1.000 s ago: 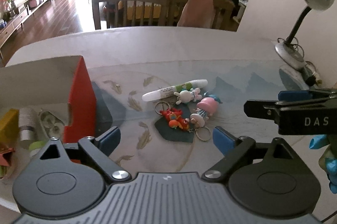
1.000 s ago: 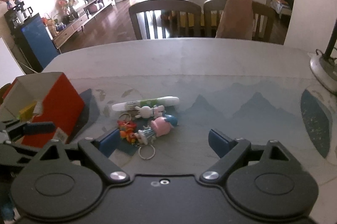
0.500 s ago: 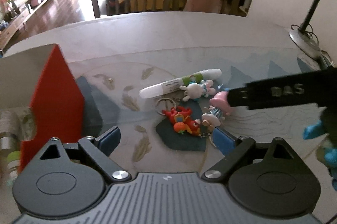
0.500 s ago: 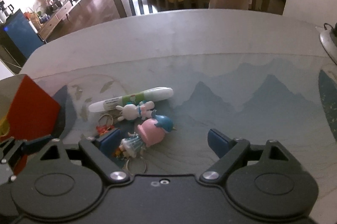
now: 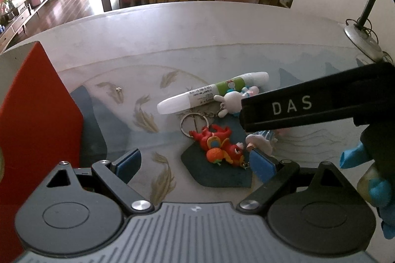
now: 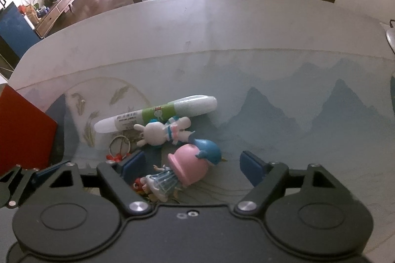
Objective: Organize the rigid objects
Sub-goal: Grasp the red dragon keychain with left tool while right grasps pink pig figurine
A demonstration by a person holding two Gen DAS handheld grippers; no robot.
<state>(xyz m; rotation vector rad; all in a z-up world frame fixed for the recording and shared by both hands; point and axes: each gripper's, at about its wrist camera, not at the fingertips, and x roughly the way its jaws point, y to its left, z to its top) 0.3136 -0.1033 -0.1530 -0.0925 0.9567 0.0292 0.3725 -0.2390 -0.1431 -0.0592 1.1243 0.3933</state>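
Straddling the pink figurine [image 6: 188, 169], right tongs [image 6: 192, 164] wide, left tongs [image 5: 195, 163] wide, empty.

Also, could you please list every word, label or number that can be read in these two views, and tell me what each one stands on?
"DAS": white capitals on the black side of the right gripper, seen in the left wrist view.
White marker pen: a barcode and fine black print beside its green band, too small to read in either view.
Red box: no text shows on its visible face.
No other text shows.
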